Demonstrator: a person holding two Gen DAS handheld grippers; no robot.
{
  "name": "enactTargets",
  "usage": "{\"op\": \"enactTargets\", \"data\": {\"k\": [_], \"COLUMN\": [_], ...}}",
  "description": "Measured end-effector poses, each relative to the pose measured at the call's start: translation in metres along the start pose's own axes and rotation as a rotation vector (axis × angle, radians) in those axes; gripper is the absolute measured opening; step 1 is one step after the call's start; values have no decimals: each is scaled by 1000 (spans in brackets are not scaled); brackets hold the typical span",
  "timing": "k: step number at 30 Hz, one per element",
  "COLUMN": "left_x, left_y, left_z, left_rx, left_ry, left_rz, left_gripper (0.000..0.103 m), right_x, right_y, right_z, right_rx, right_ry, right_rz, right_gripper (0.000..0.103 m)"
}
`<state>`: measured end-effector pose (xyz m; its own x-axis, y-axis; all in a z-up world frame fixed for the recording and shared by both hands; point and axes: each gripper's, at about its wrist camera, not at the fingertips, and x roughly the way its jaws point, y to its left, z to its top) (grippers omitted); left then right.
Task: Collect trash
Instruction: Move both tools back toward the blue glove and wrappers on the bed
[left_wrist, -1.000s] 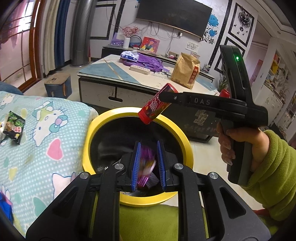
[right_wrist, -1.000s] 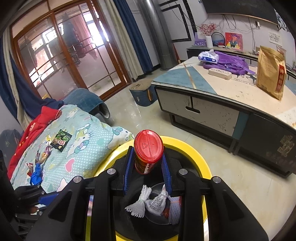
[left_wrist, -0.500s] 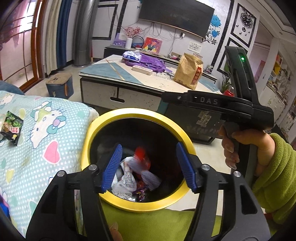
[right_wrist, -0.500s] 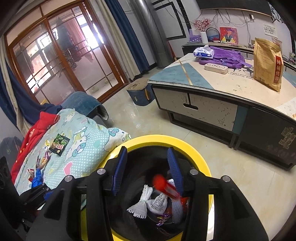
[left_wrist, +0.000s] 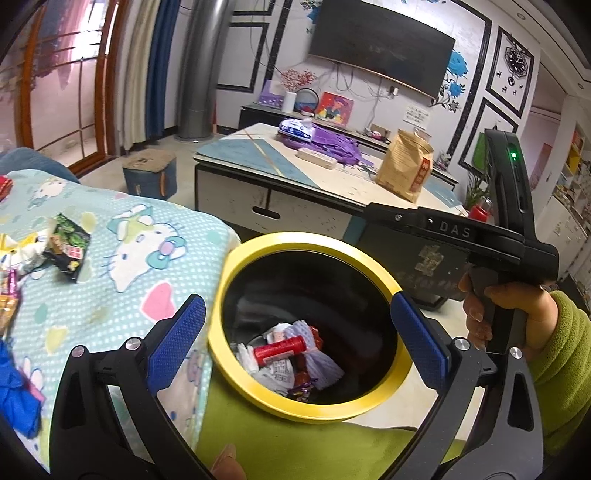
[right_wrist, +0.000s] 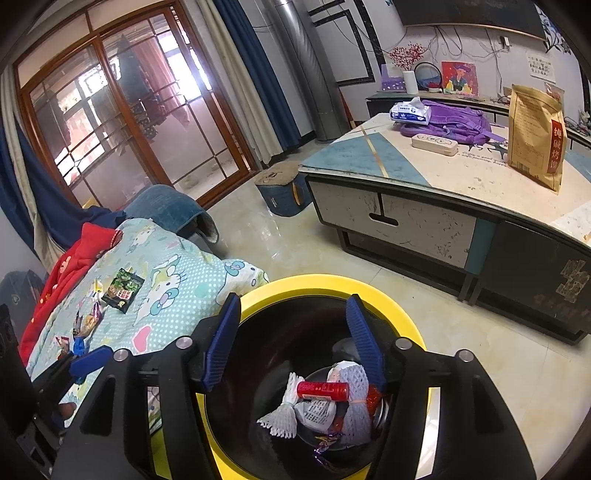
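The remaining trash lies on the bed, to the left of the yellow-rimmed bin (left_wrist: 258, 393). The nearest piece is a dark snack packet (left_wrist: 67, 248): flat, rectangular, glossy printed foil, lying face up on the bedspread (left_wrist: 122, 295) well apart from the bin. Its long axis runs diagonally, from the upper left toward the bin. Further left of the bin lie smaller crumpled wrappers (right_wrist: 86, 325), thin and creased; their exact number cannot be told.

The left hand-held gripper (left_wrist: 295, 338) is the nearer one to this trash. Its jaws have just been opening and now stand fully spread, nothing between them; its left pad sits over the bedspread just beside the bin rim. The packet lies up and to the left of it. The right hand-held gripper (right_wrist: 293, 341) hovers over the bin mouth; its jaws have just been opening too, partly spread and empty.

Inside the bin, a red cylindrical tube (right_wrist: 322, 390) rests on its side on white foam fruit netting (right_wrist: 284, 413) and crumpled paper. The bin wall is smooth and black inside, its rim glossy yellow.

Judgement: the next pick falls to the left hand; thin foil on soft cloth calls for pads set across the packet's short side.
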<state>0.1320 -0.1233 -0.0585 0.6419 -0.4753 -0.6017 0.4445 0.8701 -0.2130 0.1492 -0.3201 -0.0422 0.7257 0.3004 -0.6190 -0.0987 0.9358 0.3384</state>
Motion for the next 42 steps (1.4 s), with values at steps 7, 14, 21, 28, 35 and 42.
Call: {"op": "enactTargets", "data": {"k": [7, 14, 21, 28, 35, 42], "left_x": [-16, -30, -47, -66, -83, -100], "left_y": [5, 19, 34, 44, 56, 69], "left_z": [1, 2, 2, 2, 1, 1], "left_rx": [6, -22, -59, -88, -117, -141], "left_ry": [-37, -68, -100, -134, -166, -206], "left_rz": [47, 85, 128, 171, 212, 266], "left_gripper": [92, 92, 92, 92, 92, 92], "right_x": [-4, -7, -10, -13, -16, -19], "right_y": [9, 19, 34, 55, 76, 95], "right_z": [0, 0, -2, -4, -7, -10], "right_rx": [-15, -38, -70, -109, -142, -170], "right_ry": [-21, -37, -39, -39, -36, -37], "right_rz": [-10, -11, 7, 42, 82, 109], "right_gripper": [66, 72, 73, 75, 76, 77]}}
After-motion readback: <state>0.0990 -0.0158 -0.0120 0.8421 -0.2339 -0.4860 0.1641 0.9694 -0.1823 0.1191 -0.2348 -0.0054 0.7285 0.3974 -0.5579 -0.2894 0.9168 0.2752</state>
